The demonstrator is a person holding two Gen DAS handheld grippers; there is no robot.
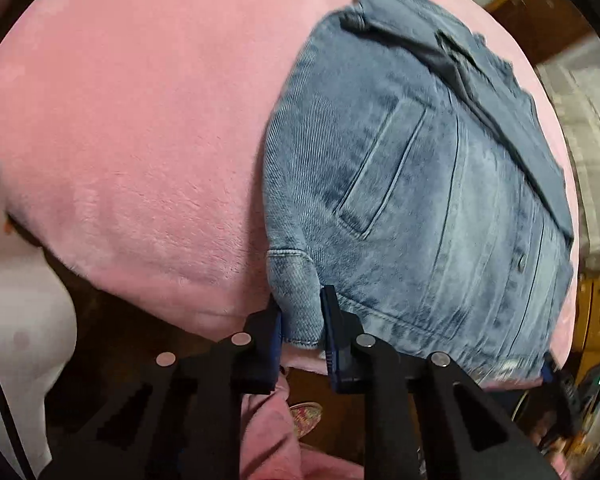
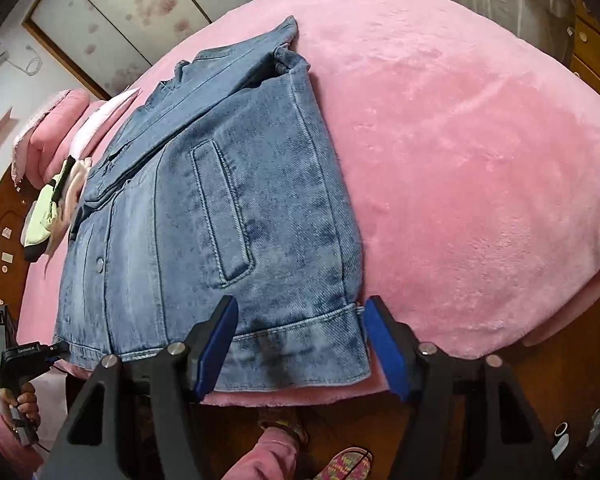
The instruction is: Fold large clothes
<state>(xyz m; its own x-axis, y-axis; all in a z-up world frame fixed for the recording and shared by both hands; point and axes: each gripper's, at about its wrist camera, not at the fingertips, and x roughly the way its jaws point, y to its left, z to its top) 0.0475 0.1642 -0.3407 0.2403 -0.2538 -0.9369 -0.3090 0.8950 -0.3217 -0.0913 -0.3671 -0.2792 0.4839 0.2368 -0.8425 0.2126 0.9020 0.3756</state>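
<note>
Two hem corners: my left gripper pinches the jacket hem narrowly; right gripper straddles it wide at 6 o'clock, unclamped. Uneven lift risks skewing the fold.

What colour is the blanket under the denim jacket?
Pink blanket, clearest in the right wrist view.

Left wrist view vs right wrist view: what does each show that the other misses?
Only the left wrist view: the left tongs up close, narrowed around the denim jacket's hem corner; whether the pads press on it I cannot tell.

Only the right wrist view: the right tongs open astride the hem, a hand holding the other tool at the far corner, pink pillows, a wooden headboard, a sandal.

Both: the jacket lying on the pink blanket.
</note>
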